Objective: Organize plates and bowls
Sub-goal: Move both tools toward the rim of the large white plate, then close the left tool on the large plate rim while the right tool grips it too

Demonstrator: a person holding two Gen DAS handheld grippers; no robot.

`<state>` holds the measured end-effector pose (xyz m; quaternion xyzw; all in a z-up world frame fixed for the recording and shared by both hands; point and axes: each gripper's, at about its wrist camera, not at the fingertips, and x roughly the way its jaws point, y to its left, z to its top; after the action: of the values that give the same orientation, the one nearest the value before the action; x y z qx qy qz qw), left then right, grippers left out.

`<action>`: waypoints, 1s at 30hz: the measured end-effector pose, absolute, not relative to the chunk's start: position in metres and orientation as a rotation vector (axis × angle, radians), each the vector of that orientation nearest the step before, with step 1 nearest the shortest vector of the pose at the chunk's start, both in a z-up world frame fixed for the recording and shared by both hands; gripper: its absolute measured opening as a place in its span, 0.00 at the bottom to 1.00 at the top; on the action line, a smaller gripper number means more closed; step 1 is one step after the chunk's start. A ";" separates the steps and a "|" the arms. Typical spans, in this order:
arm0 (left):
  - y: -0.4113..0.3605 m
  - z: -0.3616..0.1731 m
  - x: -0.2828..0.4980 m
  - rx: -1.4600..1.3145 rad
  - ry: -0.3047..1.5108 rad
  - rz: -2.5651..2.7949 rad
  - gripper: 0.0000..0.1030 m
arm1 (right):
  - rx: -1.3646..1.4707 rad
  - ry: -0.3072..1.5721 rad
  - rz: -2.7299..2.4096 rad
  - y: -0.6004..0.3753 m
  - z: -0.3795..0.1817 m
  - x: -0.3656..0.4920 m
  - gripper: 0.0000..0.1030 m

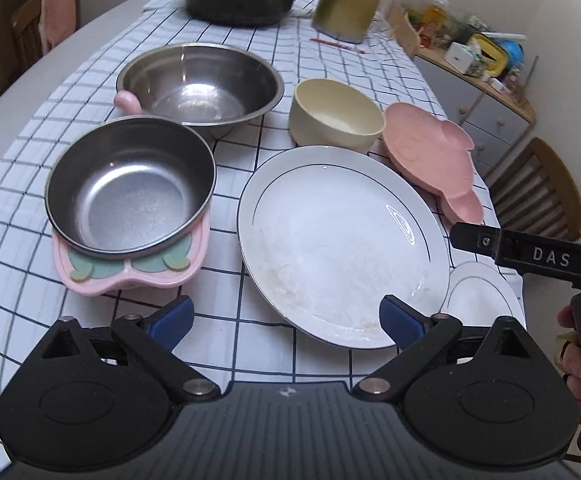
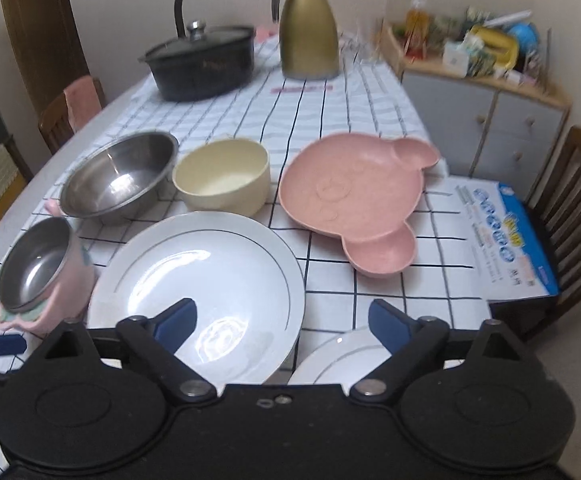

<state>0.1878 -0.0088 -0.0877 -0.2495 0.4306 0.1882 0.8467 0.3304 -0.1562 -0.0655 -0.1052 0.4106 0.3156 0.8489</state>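
Both claws stood wide and empty above the near edge of the bench. The left claw hung over the near rim of the large white plate, which lay straight ahead of it. The right claw hovered over the gap between that plate and the small white plate, the small one just below its right finger, so nearer the right hand. Farther off sat the cream bowl, steel bowl and pink bear plate.
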 end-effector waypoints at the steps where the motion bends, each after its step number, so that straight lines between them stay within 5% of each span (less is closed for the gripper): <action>1: -0.008 -0.091 0.191 -0.543 0.916 0.400 0.94 | -0.221 0.889 0.680 -0.153 -0.069 0.338 0.85; 3: -0.007 -0.098 0.197 -0.564 0.931 0.423 0.90 | -0.224 0.933 0.700 -0.148 -0.076 0.354 0.79; 5: -0.006 -0.106 0.201 -0.587 0.946 0.435 0.74 | -0.228 0.974 0.715 -0.144 -0.084 0.367 0.74; 17: 0.000 -0.130 0.219 -0.629 0.993 0.500 0.40 | -0.215 1.114 0.777 -0.132 -0.109 0.413 0.38; 30: 0.010 -0.132 0.219 -0.672 0.972 0.518 0.19 | -0.213 1.157 0.819 -0.125 -0.121 0.430 0.19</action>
<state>0.2187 0.0096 -0.1316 -0.3133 0.4530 0.2414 0.7990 0.4303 -0.1246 -0.1207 -0.0977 0.5300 0.3754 0.7541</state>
